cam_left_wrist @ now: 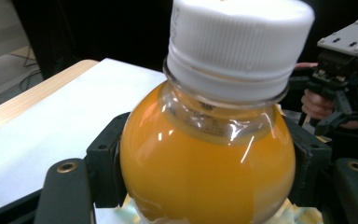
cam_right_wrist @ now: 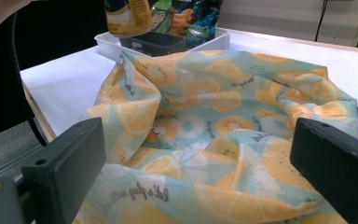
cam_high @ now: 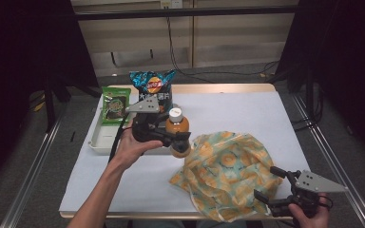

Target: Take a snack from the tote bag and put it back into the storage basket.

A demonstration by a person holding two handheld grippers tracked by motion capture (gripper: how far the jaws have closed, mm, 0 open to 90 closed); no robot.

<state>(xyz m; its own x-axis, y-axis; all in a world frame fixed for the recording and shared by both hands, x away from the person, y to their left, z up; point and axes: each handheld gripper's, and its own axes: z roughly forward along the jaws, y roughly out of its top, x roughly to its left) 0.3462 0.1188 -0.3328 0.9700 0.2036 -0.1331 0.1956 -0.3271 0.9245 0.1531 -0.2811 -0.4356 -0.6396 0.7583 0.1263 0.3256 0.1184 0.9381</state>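
Note:
An orange juice bottle (cam_high: 177, 130) with a white cap hangs above the table, just left of a fruit-print cloth bag (cam_high: 228, 168). My left gripper (cam_high: 180, 141) is shut on the bottle's body; up close, the bottle (cam_left_wrist: 209, 158) sits squeezed between both black jaws. The bag (cam_right_wrist: 223, 140) lies crumpled on the white table cover. My right gripper (cam_high: 270, 187) stands open at the bag's right front corner, jaws apart on either side of the cloth, nothing held. The bottle's base (cam_right_wrist: 128, 17) hovers over the bag's far edge.
A white tray (cam_high: 100, 140) sits at the back left, holding a green snack packet (cam_high: 114, 104) and a blue chip bag (cam_high: 153, 85). The table's front edge (cam_high: 138, 214) runs close under the cloth bag. The white cover (cam_high: 247, 114) stretches back right.

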